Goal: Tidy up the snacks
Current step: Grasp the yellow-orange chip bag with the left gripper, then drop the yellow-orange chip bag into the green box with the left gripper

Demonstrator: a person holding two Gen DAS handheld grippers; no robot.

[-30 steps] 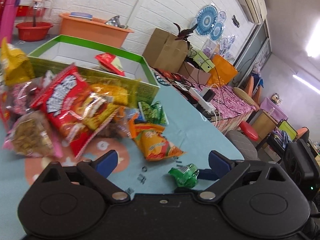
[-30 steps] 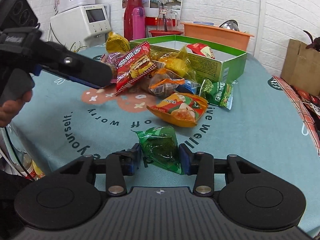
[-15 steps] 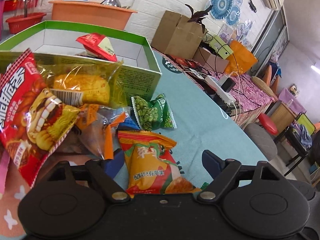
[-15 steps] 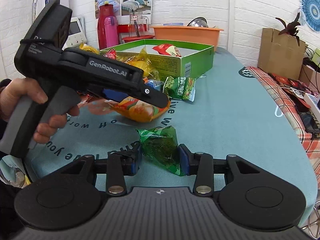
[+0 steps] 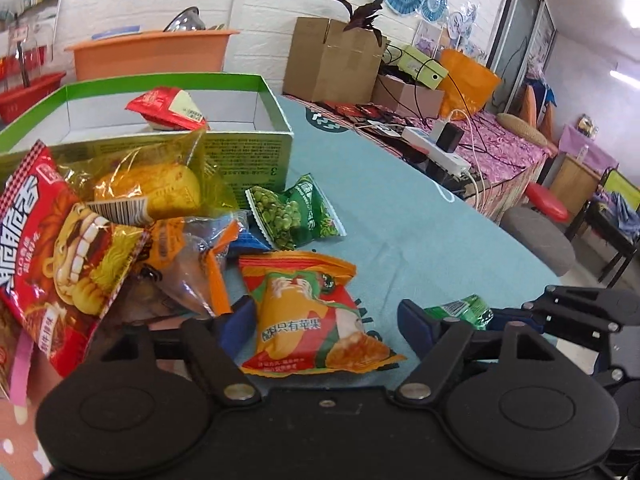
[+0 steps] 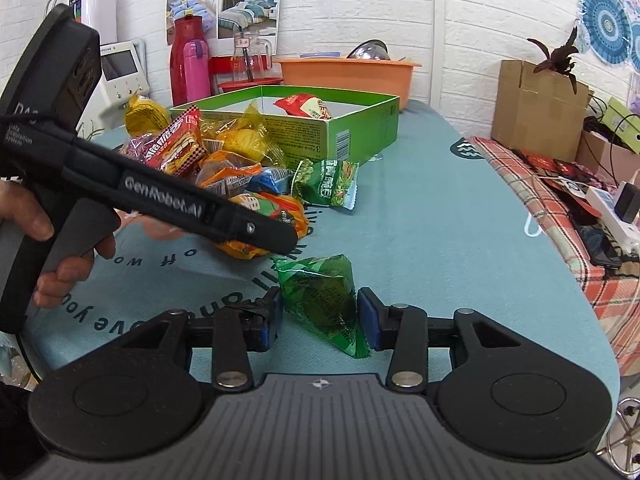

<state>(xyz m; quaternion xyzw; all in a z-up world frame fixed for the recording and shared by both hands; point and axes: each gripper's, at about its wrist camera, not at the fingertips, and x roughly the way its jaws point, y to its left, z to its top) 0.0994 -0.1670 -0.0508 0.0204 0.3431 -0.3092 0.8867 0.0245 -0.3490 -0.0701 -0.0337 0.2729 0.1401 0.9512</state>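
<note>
orange packet (image 5: 316, 320) between left jaws, closing

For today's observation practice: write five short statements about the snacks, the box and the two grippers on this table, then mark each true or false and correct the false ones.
1. The green box holds one red packet. True.
2. The orange packet lies between the left gripper fingers. True.
3. The right gripper is around a yellow packet. False: a clear green packet.
4. The pea packet is inside the box. False: it lies on the tablecloth beside it.
5. The box has a lid on. False: it is open.
</note>
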